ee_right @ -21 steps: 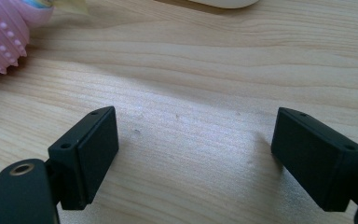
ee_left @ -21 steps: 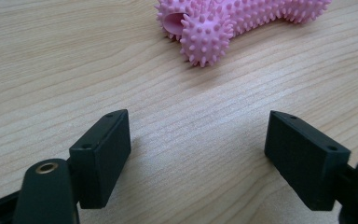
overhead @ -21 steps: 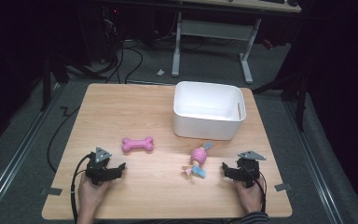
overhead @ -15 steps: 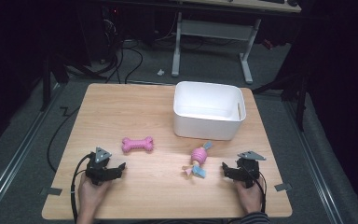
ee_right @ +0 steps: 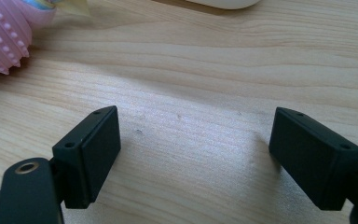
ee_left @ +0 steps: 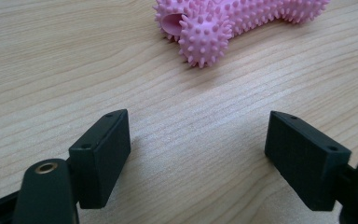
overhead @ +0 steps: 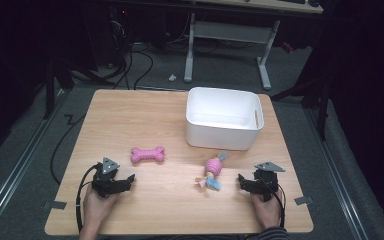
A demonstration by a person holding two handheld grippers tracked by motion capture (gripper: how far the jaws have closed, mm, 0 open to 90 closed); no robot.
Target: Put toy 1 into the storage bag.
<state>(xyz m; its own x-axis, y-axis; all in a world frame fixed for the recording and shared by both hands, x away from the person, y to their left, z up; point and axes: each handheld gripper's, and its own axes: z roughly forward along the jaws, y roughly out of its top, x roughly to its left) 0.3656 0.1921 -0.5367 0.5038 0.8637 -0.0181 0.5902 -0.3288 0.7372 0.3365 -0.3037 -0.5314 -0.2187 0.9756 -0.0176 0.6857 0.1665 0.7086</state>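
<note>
Nothing has moved since 0.7 s ago: left gripper [overhead: 128,178] and right gripper [overhead: 241,179] rest released beside the pink spiky rubber bone [overhead: 148,154], so no step has begun.

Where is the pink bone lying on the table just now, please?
In the high view the pink bone lies left of centre on the table, ahead of the open left gripper and left of the white bin.

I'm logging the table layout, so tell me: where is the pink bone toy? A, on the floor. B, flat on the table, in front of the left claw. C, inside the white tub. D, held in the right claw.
B: the pink bone toy lies on the wooden table, just ahead of the open left claw.
</note>
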